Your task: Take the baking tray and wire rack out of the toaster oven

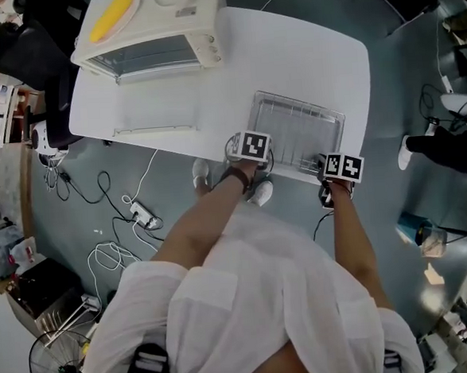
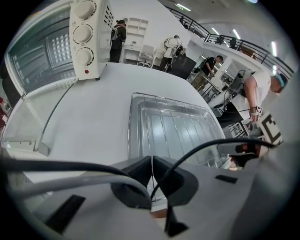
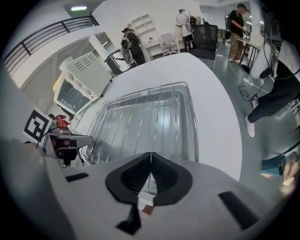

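The metal baking tray (image 1: 297,129) with the wire rack (image 1: 302,119) lying on it rests on the white table (image 1: 210,80), at its near right corner. Both grippers are at the tray's near rim. My left gripper (image 1: 248,151) is shut on the rim's left end and my right gripper (image 1: 337,169) on its right end. In the left gripper view the jaws of my left gripper (image 2: 151,159) are pressed together, and the tray (image 2: 173,131) stretches away in front of them. The right gripper view shows the same for my right gripper (image 3: 150,157) and the rack (image 3: 145,117).
The cream toaster oven (image 1: 155,28) stands at the table's far left with its glass door (image 1: 153,115) folded down; a yellow thing (image 1: 114,15) lies on top. The table's near edge (image 1: 175,150) is close behind the tray. Cables (image 1: 116,222) lie on the floor.
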`<state>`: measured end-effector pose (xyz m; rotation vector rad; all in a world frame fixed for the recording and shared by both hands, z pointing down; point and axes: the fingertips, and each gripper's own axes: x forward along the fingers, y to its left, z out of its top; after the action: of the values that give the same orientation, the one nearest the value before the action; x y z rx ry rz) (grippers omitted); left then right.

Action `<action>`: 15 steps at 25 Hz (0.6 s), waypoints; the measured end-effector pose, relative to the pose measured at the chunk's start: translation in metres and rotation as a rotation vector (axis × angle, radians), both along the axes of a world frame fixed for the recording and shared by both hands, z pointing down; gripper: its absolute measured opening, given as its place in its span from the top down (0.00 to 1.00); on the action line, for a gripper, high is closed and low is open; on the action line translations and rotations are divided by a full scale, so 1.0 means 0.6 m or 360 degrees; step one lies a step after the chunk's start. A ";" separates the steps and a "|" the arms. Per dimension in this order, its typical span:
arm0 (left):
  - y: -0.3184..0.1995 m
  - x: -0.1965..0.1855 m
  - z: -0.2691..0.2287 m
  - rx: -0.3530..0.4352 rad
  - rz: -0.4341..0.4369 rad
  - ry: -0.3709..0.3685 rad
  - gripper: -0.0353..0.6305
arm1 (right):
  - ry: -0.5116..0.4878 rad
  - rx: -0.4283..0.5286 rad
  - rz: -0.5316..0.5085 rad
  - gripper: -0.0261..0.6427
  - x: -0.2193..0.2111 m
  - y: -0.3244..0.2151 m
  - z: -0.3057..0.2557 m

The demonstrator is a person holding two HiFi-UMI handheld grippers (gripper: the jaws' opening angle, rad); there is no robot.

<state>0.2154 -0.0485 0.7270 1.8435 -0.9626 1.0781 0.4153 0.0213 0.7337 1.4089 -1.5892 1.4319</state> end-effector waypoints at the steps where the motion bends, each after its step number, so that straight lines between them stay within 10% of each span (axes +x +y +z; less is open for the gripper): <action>1: 0.002 0.000 0.004 -0.0005 -0.0001 0.0000 0.92 | 0.0006 0.0000 -0.0005 0.95 0.000 0.001 0.003; 15: 0.000 0.026 0.011 0.0015 -0.0020 0.0106 0.91 | 0.0092 0.0035 -0.0080 0.89 0.003 -0.005 0.008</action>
<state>0.2312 -0.0484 0.7337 1.8669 -0.9404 0.9997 0.4173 0.0186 0.7385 1.4006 -1.5970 1.3370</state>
